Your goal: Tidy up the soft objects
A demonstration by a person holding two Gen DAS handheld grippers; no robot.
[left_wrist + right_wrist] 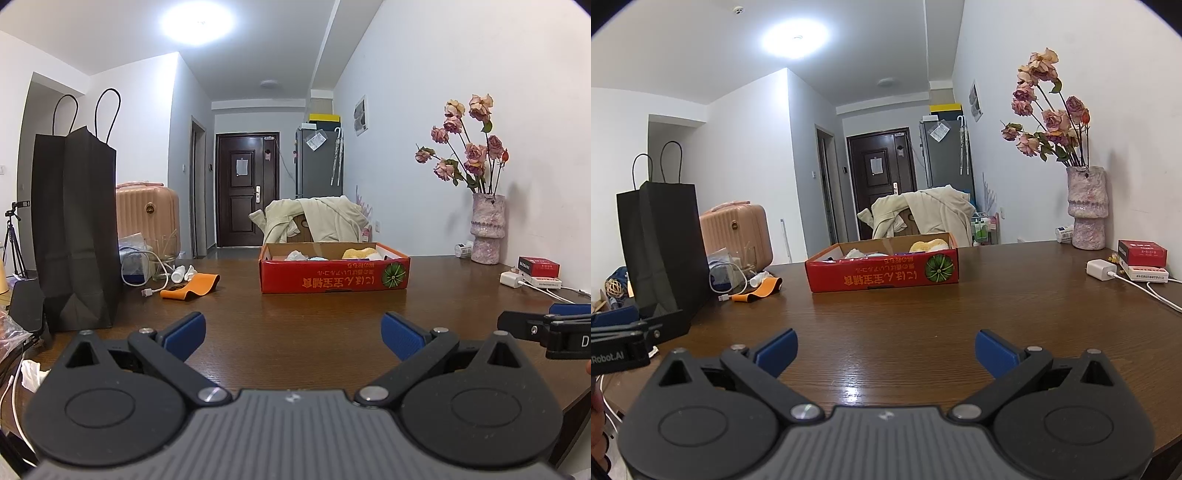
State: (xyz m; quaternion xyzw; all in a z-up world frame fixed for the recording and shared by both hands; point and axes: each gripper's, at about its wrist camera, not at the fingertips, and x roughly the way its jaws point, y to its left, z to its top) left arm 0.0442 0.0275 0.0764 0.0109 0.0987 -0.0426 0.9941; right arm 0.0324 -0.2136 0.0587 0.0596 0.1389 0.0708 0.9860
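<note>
A dark wooden table [295, 317] fills the foreground of a white-walled room. Both the left tongs [293, 334] and the right tongs [885, 350] are spread wide over bare wood, holding and touching nothing. Well ahead of them sits a red cardboard box [334, 275], holding a yellow soft object [360, 253] and pale white items [297, 255].

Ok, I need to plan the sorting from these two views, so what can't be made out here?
- Red box contents: both views, its front wall hides all but the tops of a yellow item and white items.
- Black bag interior: both views, its sides hide it.
- Right gripper: left wrist view, cut off by the edge.
</note>
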